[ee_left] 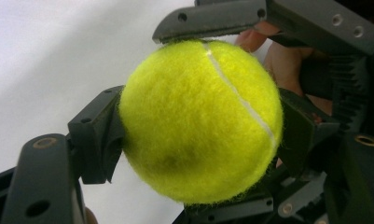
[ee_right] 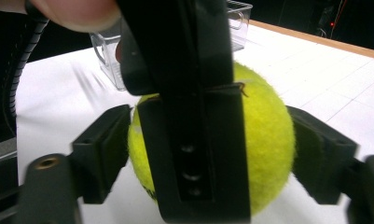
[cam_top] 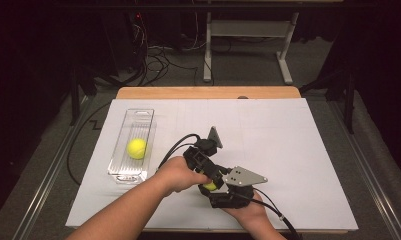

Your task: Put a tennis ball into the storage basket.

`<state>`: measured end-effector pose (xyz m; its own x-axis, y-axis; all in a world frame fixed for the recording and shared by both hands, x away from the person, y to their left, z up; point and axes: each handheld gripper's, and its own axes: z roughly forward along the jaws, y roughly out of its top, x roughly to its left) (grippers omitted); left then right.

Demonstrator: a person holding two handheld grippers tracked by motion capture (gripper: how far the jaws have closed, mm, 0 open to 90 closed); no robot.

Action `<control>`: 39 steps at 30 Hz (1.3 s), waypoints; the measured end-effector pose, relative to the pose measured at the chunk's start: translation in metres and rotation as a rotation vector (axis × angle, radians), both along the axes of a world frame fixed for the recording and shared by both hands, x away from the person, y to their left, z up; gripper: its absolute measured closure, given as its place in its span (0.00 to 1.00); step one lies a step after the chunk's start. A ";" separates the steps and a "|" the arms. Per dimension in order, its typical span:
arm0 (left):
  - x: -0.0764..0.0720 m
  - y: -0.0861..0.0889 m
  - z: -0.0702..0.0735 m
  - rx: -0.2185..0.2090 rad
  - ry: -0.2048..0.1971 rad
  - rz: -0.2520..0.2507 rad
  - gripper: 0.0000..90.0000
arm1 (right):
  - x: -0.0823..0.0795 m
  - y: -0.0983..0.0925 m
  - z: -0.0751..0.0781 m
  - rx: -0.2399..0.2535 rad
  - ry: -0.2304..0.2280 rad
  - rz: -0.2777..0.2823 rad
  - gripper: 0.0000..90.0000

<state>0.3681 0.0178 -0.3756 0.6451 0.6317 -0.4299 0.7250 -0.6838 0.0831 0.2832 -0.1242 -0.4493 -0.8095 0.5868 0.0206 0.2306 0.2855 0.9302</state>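
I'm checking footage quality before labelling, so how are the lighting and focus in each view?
High view: the white table cover is bright, the room behind very dark. Left gripper view: the tennis ball is sharp, its fuzz and seam crisp, the cover behind washed out. Right gripper view: the left gripper's black jaw close to the lens is soft, and the clear tray behind is blurred.

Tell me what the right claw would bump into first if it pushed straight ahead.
The tennis ball between its jaws, with the left claw's jaw crossing just in front. Which touches first is unclear.
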 end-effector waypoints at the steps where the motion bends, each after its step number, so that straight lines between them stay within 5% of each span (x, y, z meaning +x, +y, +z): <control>1: 0.000 0.000 0.000 -0.001 -0.001 0.000 0.30 | 0.000 0.000 0.000 0.001 0.001 -0.001 0.20; 39: 0.005 0.011 0.002 0.043 -0.038 0.030 0.29 | 0.000 -0.003 0.000 0.024 -0.003 -0.028 0.00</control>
<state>0.3733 0.0290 -0.3737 0.6411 0.6681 -0.3776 0.7419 -0.6655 0.0822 0.2834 -0.1270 -0.4495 -0.7929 0.6084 0.0329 0.2355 0.2563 0.9375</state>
